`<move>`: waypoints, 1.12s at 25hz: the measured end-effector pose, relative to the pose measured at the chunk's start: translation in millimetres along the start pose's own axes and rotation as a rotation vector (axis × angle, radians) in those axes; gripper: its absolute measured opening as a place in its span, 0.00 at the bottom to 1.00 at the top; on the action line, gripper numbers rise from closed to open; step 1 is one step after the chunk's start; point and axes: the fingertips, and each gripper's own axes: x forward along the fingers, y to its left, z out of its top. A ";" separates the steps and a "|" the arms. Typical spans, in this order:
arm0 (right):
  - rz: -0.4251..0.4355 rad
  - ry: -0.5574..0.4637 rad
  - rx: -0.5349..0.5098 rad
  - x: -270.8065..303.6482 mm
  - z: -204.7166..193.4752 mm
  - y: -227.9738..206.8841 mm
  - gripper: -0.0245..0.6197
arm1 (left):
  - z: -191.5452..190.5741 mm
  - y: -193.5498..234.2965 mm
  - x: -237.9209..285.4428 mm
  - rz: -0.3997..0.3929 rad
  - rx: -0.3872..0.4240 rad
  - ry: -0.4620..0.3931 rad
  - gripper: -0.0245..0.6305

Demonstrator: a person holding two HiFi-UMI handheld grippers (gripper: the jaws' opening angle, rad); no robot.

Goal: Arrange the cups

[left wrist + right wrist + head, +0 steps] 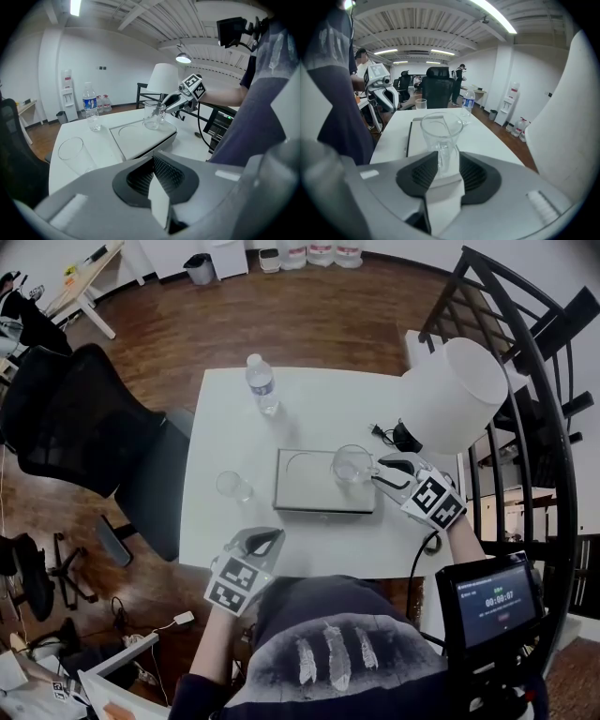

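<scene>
- We count two drinking vessels. A clear, straight-sided glass tumbler (233, 486) stands on the table, just left of the tray. A clear glass mug with a handle (352, 463) stands upright on the tray's far right corner.
- There is one flat grey rectangular tray (309, 491), one clear plastic water bottle (262, 383) beyond it, and one large white lampshade (455, 395) at the far right.
- Our left gripper (265, 538) hangs over the table's near edge, slanting down, well apart from both vessels. Its jaws are clenched together on nothing.
- Our right gripper (382, 472) reaches in from the right, also slanting down. Its jaws are parted and the mug's handle stands between the pads, released rather than squeezed.
- The white rectangular table (309, 399) stands on a brown wooden floor (309, 315). A black mesh office chair (84, 423) is at its left and a black metal rack (525, 362) at its right.
</scene>
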 end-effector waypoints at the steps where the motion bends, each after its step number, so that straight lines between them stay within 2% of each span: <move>1: -0.004 -0.004 -0.001 -2.8 1.0 -0.9 0.25 | 0.1 -0.2 0.3 0.000 0.000 0.000 0.04; 5: -0.015 -0.020 -0.010 -18.7 6.8 -1.3 0.25 | 0.3 -1.9 0.6 -0.001 0.001 -0.003 0.04; 12: -0.053 -0.172 0.049 -61.5 40.4 4.7 0.25 | 3.2 1.2 -2.3 0.001 -0.007 -0.011 0.04; 19: -0.041 -0.178 0.061 -70.8 29.5 28.0 0.24 | 15.9 -3.3 3.2 -0.009 0.033 -0.015 0.04; 20: -0.039 -0.182 0.067 -71.8 27.1 30.6 0.17 | 18.1 -4.4 4.0 -0.012 0.039 -0.016 0.04; 21: -0.036 -0.187 0.075 -72.4 24.6 33.5 0.05 | 19.8 -5.3 4.7 -0.015 0.043 -0.017 0.04; 28: 0.007 -0.187 0.151 -64.8 2.5 58.4 0.04 | 18.4 -11.0 9.8 -0.032 0.058 -0.002 0.04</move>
